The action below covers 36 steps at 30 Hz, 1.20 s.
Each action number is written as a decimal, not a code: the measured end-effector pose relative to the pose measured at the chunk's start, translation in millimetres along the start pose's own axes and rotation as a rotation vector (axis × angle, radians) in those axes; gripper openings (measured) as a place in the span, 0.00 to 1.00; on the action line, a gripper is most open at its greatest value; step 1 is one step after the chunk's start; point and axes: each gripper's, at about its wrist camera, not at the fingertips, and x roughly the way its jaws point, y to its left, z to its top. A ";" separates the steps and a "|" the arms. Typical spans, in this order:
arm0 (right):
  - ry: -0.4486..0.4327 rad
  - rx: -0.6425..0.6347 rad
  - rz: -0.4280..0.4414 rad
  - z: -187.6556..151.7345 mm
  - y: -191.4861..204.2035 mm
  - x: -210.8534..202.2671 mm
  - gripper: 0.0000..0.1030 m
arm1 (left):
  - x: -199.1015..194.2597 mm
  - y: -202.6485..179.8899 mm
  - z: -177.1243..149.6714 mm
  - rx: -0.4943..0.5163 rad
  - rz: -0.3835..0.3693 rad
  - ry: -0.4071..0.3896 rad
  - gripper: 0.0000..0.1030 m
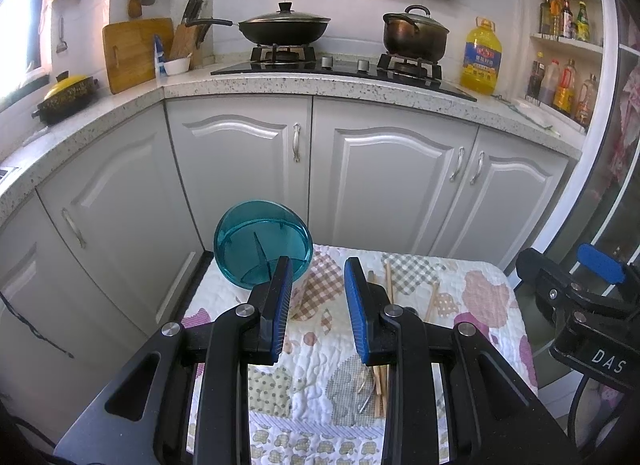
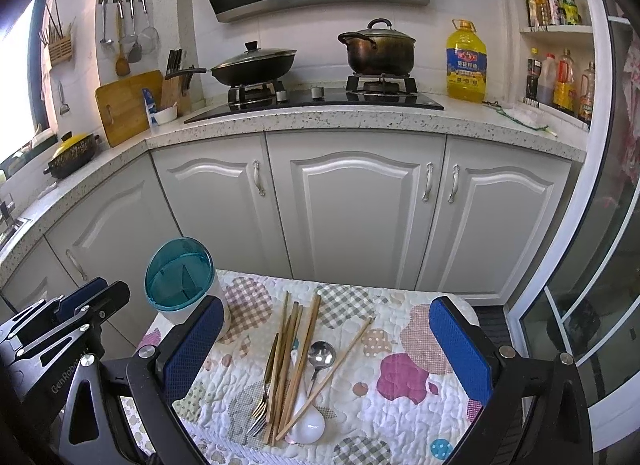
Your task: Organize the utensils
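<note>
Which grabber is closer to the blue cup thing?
Left. The left gripper sits right beside the utensil holder; the right gripper hovers farther off, over the chopsticks.

Both handheld tools share one build: the left gripper (image 1: pixel 316 305) and the right gripper (image 2: pixel 332 349) have matte black angular frames, silver round screws and blue ribbed pads. White lettering marks each housing, and a black cable trails at five o'clock.
</note>
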 end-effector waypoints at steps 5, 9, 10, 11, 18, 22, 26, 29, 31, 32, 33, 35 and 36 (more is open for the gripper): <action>0.005 -0.001 -0.001 -0.4 -0.5 1.0 0.99 | 1.1 -0.2 -1.3 0.001 0.000 0.004 0.25; 0.009 0.003 0.004 -0.3 -0.7 1.9 0.99 | 1.5 -0.7 -1.4 0.004 0.001 0.002 0.25; 0.009 0.003 0.006 -0.1 -0.5 1.8 0.99 | 1.8 -0.7 -1.4 0.004 0.002 0.001 0.25; 0.009 0.001 0.007 0.3 -0.1 2.0 0.99 | 1.7 -0.7 -1.4 0.003 0.001 0.001 0.25; 0.009 -0.001 0.011 2.0 2.1 2.1 0.99 | 2.0 -0.6 -1.4 0.003 0.001 0.002 0.25; 0.011 -0.004 0.011 2.1 3.3 2.5 0.99 | 2.2 -1.2 -1.1 0.003 0.003 0.001 0.25; 0.017 -0.003 0.014 1.9 3.7 3.6 0.99 | 3.2 -0.9 -1.3 0.003 0.001 0.004 0.25; 0.025 -0.003 0.016 1.6 4.0 5.7 0.99 | 4.4 -0.9 -1.5 0.004 0.003 0.007 0.25; 0.028 -0.005 0.019 1.2 4.7 6.6 0.99 | 4.7 -1.1 -1.9 0.004 0.004 0.008 0.25; 0.028 -0.005 0.019 1.2 4.7 7.0 0.99 | 4.7 -1.1 -2.0 0.003 0.004 0.009 0.25; 0.028 -0.004 0.020 1.1 4.7 7.0 0.99 | 4.5 -1.4 -2.2 0.004 0.005 0.009 0.25; 0.030 -0.001 0.023 0.8 4.5 8.0 0.99 | 5.1 -1.5 -3.2 0.004 0.005 0.010 0.25; 0.031 -0.001 0.022 0.3 4.4 8.6 0.99 | 5.2 -1.6 -3.3 0.005 0.005 0.011 0.25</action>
